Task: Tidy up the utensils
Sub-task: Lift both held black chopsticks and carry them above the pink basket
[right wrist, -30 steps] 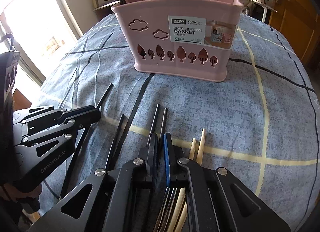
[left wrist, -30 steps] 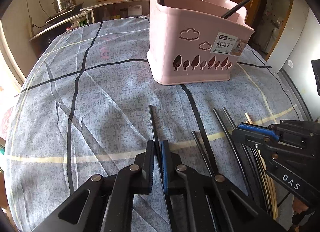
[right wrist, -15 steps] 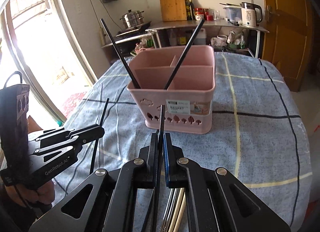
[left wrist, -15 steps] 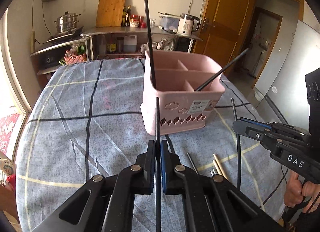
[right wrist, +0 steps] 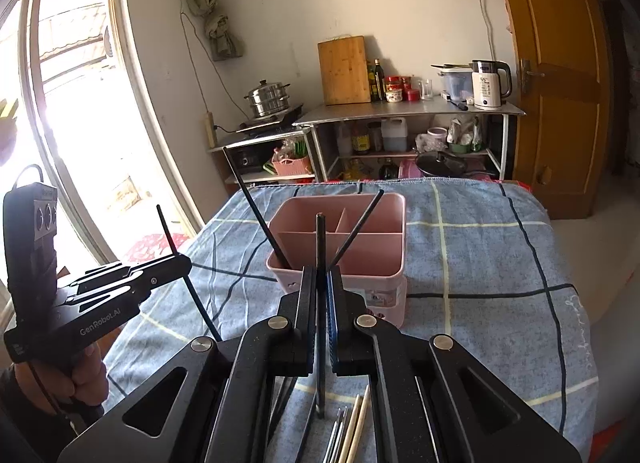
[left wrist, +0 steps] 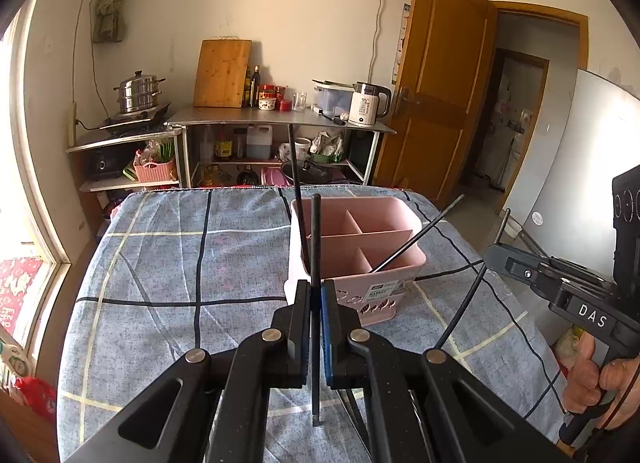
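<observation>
A second ago both my grippers were low over the cloth (left wrist: 168, 263), each clamped on a black chopstick lying flat. Now the left gripper (left wrist: 316, 295) has lifted, its black chopstick (left wrist: 316, 239) standing upright between the jaws, and the pink basket (left wrist: 400, 263) sits further ahead and below. The right gripper (right wrist: 319, 283) has risen likewise, its chopstick (right wrist: 320, 247) upright, the spare utensils (right wrist: 348, 427) left on the cloth beneath it.

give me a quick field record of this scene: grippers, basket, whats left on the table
left gripper: shut on a black chopstick, held above the table
right gripper: shut on another black chopstick
pink basket: divided, two black chopsticks leaning inside
table: blue checked cloth
left lying: wooden chopsticks, metal utensils
</observation>
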The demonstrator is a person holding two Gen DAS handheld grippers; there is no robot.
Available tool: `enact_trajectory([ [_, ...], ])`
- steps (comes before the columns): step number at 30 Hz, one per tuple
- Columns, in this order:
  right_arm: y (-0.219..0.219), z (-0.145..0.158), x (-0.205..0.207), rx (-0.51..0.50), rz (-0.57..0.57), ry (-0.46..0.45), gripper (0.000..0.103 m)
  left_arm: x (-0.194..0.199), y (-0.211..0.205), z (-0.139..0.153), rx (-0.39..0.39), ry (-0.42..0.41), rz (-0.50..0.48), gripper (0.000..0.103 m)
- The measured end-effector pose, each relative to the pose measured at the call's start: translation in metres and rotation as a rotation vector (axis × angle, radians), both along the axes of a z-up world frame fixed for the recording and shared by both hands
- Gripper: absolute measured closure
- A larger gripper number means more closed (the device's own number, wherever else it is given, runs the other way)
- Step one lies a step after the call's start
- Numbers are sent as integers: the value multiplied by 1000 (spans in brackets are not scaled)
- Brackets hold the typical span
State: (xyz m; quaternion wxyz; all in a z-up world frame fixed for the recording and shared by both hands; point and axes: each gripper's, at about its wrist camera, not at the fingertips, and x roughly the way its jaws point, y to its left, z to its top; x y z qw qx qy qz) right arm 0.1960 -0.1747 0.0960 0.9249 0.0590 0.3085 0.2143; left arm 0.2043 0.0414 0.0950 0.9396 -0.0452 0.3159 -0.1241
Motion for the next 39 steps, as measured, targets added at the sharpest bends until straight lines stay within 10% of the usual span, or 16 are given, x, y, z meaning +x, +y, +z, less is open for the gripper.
enact_trajectory([
  [39, -27, 22, -55, -2, 5, -40, 98, -63, 11, 19, -79, 39, 18, 99],
])
